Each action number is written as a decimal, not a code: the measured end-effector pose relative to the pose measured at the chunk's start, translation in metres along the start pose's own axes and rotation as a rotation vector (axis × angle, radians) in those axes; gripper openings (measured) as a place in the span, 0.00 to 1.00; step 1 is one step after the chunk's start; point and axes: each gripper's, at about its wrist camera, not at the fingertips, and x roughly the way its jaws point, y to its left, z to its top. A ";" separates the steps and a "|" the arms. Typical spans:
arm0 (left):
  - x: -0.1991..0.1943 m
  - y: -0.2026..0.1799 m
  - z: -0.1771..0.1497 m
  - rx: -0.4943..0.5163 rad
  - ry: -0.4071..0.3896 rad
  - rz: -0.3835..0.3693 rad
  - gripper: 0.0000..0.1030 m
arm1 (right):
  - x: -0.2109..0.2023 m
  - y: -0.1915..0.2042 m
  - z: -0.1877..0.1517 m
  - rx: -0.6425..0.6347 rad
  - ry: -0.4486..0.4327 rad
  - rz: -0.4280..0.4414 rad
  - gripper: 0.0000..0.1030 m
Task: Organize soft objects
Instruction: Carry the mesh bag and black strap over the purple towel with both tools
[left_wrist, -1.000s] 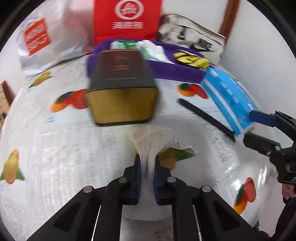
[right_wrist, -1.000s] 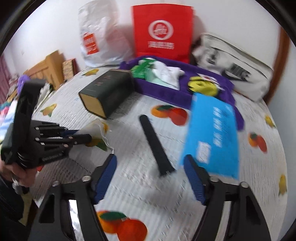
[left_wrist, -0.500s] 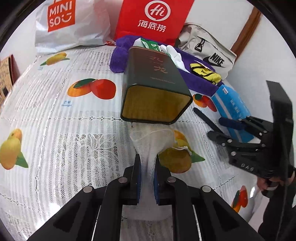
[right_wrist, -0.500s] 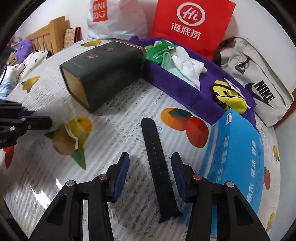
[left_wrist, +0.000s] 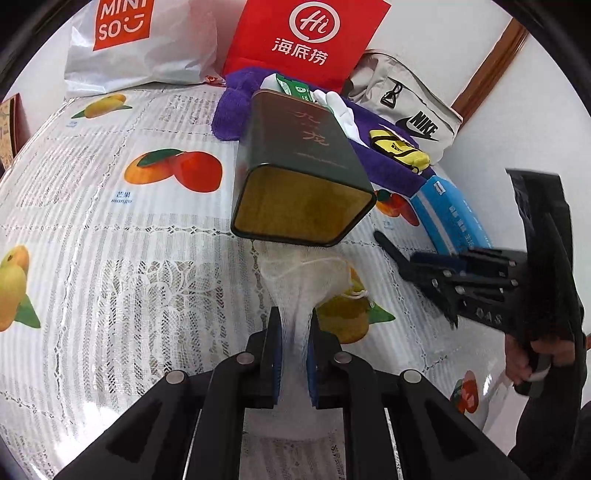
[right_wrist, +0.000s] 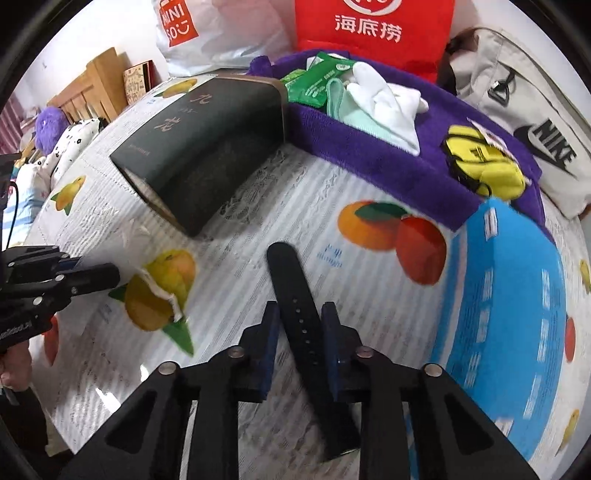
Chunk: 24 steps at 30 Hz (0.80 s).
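My left gripper (left_wrist: 294, 325) is shut on a white mesh drawstring pouch (left_wrist: 303, 280) that lies on the fruit-print tablecloth, just in front of a dark green tin (left_wrist: 299, 173) on its side. My right gripper (right_wrist: 300, 325) is lowered over a black strap (right_wrist: 299, 314); its blue pads stand on either side of the strap with narrow gaps. A purple tray (right_wrist: 373, 155) behind holds a green packet (right_wrist: 314, 74), white cloth (right_wrist: 384, 99) and a yellow pouch (right_wrist: 480, 162). The left gripper also shows at the left edge of the right wrist view (right_wrist: 110, 277).
A blue box (right_wrist: 502, 302) lies right of the strap. A red Hi bag (left_wrist: 306, 40), a white Miniso bag (left_wrist: 136, 40) and a grey Nike bag (left_wrist: 406, 107) stand against the wall. The right gripper shows in the left wrist view (left_wrist: 424, 262).
My right gripper has moved down over the black strap and its jaws have narrowed from wide open to close around it. My left gripper keeps hold of the pouch.
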 end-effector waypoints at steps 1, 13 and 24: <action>-0.001 0.000 -0.001 0.003 0.000 0.000 0.11 | -0.002 0.002 -0.004 0.008 0.007 0.008 0.22; -0.005 -0.006 -0.012 -0.006 -0.005 0.002 0.11 | -0.016 0.013 -0.043 0.021 -0.066 0.009 0.23; -0.013 -0.022 -0.028 0.001 0.005 0.037 0.11 | -0.027 0.015 -0.064 0.040 -0.047 0.102 0.42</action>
